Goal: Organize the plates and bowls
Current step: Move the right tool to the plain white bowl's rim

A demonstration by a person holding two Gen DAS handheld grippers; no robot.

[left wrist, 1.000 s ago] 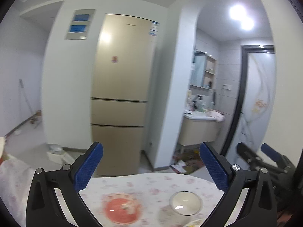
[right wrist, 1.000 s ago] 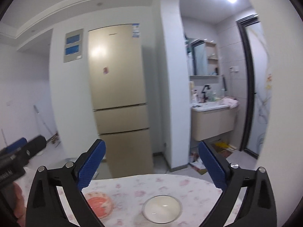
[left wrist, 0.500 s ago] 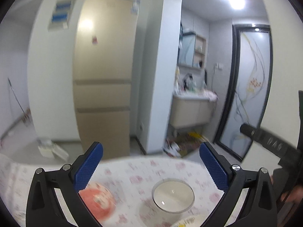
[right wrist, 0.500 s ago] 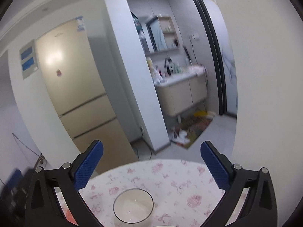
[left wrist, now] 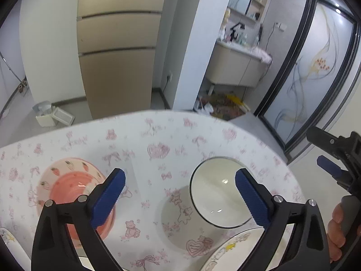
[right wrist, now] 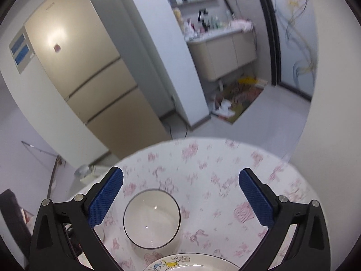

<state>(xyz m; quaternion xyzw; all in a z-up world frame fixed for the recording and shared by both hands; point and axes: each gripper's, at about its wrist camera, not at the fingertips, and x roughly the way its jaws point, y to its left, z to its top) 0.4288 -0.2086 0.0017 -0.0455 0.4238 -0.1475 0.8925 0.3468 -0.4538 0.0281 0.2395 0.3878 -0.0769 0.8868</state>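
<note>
A clear glass bowl (left wrist: pixel 220 192) stands on the table with the pink-patterned cloth (left wrist: pixel 158 140). A pink bowl with a strawberry print (left wrist: pixel 67 187) stands to its left. A white plate with a cartoon print (left wrist: pixel 234 248) lies at the near edge. My left gripper (left wrist: pixel 179 183) is open and empty, above the cloth between the two bowls. My right gripper (right wrist: pixel 180 184) is open and empty, above the glass bowl (right wrist: pixel 152 218) and the plate (right wrist: pixel 187 264). The right gripper also shows at the right edge of the left wrist view (left wrist: pixel 331 158).
The rim of another white dish (left wrist: pixel 9 239) shows at the far left. The table's far edge (left wrist: pixel 158 111) curves round. Beyond it stand a beige fridge (left wrist: pixel 117 45), a white pillar (left wrist: pixel 189 45) and a washbasin cabinet (left wrist: pixel 237 65).
Both grippers have tilted down toward the table and come closer to it. The bowls and the plate now fill more of both views. Both grippers stay open.
</note>
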